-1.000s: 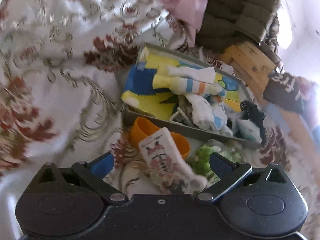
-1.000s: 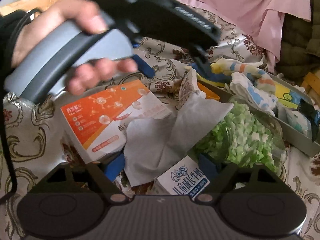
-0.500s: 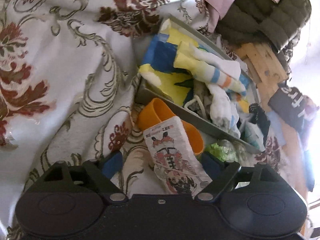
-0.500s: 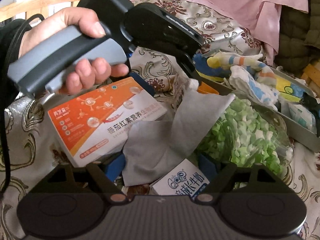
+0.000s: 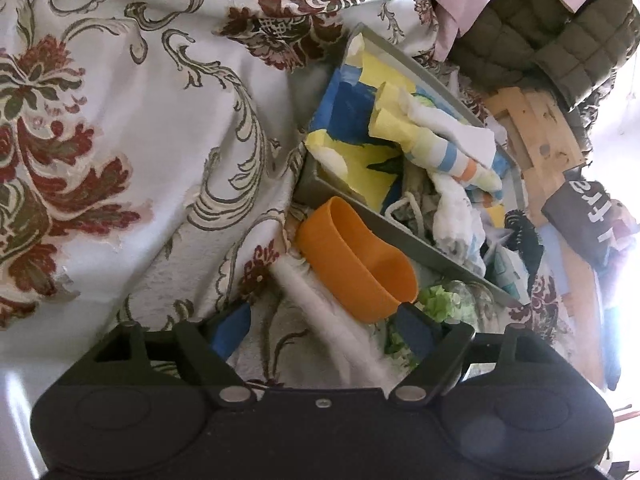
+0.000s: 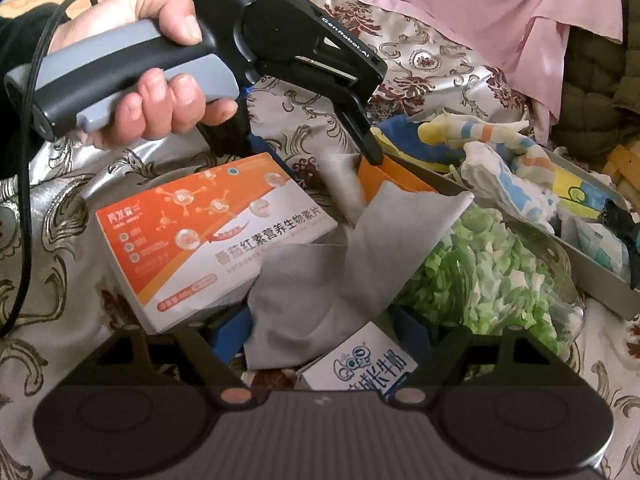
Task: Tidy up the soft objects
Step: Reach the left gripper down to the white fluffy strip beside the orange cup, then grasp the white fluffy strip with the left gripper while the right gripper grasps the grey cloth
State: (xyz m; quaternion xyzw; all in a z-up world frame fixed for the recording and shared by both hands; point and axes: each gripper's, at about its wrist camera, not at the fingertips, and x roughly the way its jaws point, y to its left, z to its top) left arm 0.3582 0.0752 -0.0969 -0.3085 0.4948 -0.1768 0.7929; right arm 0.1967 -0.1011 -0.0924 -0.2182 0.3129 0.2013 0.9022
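Observation:
My left gripper is open, low over the bedspread, with a white sock lying between its fingers, seen edge-on and blurred. Just beyond it is an orange cup on its side. Behind that, a grey tray holds socks and cloths, including a yellow striped sock. My right gripper is open around a grey cloth. The left gripper also shows in the right wrist view, over the white sock beside the tray.
An orange-and-white box, a milk carton and a clear bag of green bits lie near my right gripper. A pink cloth and an olive quilted jacket lie behind the tray. The floral bedspread spreads left.
The left gripper has dipped lower and nearer the orange cup. The printed sock between its fingers has turned, now showing a white blurred side. The right gripper stays put.

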